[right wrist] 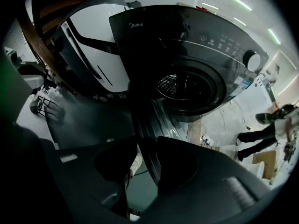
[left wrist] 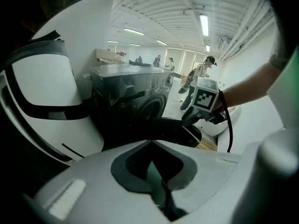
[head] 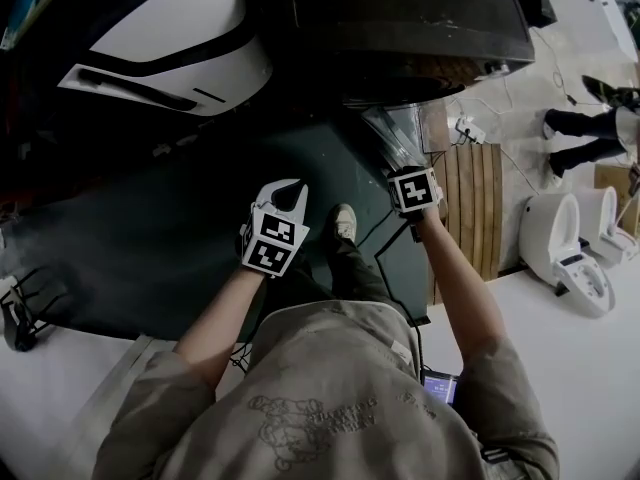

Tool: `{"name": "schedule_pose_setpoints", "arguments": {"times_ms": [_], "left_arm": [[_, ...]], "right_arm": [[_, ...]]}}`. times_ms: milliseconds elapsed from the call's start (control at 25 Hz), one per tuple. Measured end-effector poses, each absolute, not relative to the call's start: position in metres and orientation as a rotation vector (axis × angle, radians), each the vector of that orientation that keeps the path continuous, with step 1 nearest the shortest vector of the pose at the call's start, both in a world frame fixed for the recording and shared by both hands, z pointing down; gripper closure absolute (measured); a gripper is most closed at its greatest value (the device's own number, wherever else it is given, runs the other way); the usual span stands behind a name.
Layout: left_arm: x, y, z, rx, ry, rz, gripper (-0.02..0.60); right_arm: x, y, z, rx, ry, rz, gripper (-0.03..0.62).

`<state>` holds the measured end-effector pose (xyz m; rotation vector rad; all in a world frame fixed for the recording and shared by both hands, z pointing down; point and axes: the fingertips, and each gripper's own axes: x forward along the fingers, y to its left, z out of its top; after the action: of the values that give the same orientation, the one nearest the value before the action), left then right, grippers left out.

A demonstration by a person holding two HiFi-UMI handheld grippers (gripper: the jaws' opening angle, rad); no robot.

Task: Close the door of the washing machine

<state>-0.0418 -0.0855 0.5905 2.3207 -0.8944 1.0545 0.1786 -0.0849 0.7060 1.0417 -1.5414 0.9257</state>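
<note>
A dark front-loading washing machine (head: 420,18) (right wrist: 187,36) (left wrist: 126,94) stands ahead, its round drum opening (right wrist: 187,85) uncovered. Its door (head: 395,133) (right wrist: 148,118) (left wrist: 163,127) hangs open, swung out toward me and seen edge-on. My dark right gripper (head: 405,170) (right wrist: 147,143) (left wrist: 194,118) is at the door's outer edge, and the rim fills the gap between its jaws. To the left of the door my white left gripper (head: 290,196) (left wrist: 152,146) hangs in the air. It is shut with nothing in it and touches nothing.
A big white appliance with a black band (head: 170,28) (left wrist: 42,92) stands left of the machine. A dark green mat (head: 150,238) covers the floor under me. A wooden pallet (head: 470,198), white toilets (head: 570,243) and a standing person (head: 585,133) are at the right.
</note>
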Motion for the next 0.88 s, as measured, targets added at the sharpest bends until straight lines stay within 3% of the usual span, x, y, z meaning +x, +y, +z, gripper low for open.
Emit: {"name": "schedule_pose_setpoints", "arguments": {"times_ms": [880], "left_arm": [[0.024,-0.152,0.602,2.33,-0.94,1.065,0.581]], "right_arm": [[0.242,-0.174,0.71,0.939,-1.657,0.506,0.404]]}}
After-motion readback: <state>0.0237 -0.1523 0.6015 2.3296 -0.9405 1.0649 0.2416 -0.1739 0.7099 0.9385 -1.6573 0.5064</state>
